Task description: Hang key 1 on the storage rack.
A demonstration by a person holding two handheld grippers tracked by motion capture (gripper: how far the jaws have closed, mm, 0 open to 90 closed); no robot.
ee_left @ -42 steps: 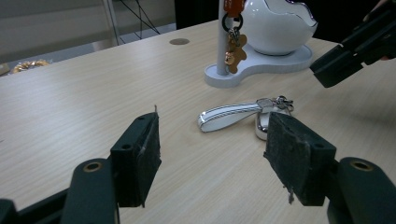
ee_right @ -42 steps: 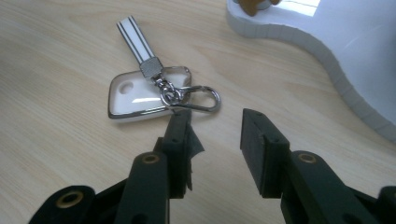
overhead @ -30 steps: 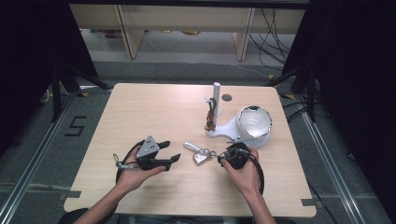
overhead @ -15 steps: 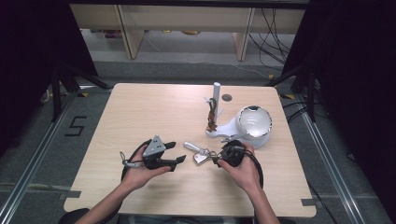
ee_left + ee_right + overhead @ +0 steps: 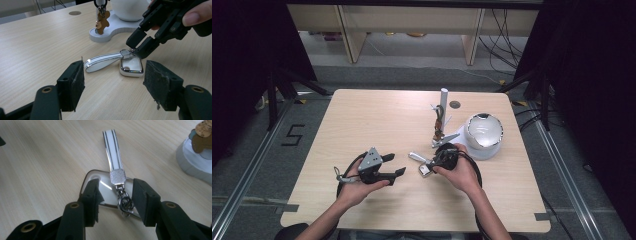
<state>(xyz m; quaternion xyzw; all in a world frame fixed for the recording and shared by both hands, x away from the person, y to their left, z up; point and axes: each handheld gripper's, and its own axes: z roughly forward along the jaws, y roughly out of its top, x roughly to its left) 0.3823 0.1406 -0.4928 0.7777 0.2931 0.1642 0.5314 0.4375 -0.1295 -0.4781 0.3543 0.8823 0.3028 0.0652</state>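
A keychain lies flat on the table: a white striped strap (image 5: pixel 113 155), a chain ring (image 5: pixel 125 203) and a shiny silver tag (image 5: pixel 131 66). My right gripper (image 5: pixel 116 195) is down on it, one jaw on each side of the ring and over the tag. The jaws have just been closing, with gaps still showing beside the ring. From above, the right gripper (image 5: pixel 435 162) sits at the keychain (image 5: pixel 418 161). My left gripper (image 5: pixel 396 165) hovers open to the left, aimed at the keychain. In the left gripper view, the left gripper (image 5: pixel 115 75) frames the tag.
A white stand (image 5: pixel 446 142) with an upright post and a white dome (image 5: pixel 483 132) sits just behind the right hand. A brown gingerbread charm (image 5: pixel 101 21) hangs from the post. A round cable hole (image 5: pixel 455 104) is near the table's far edge.
My right gripper has moved left and slightly down onto the keychain, and its jaws now straddle the ring. The left gripper has barely shifted.
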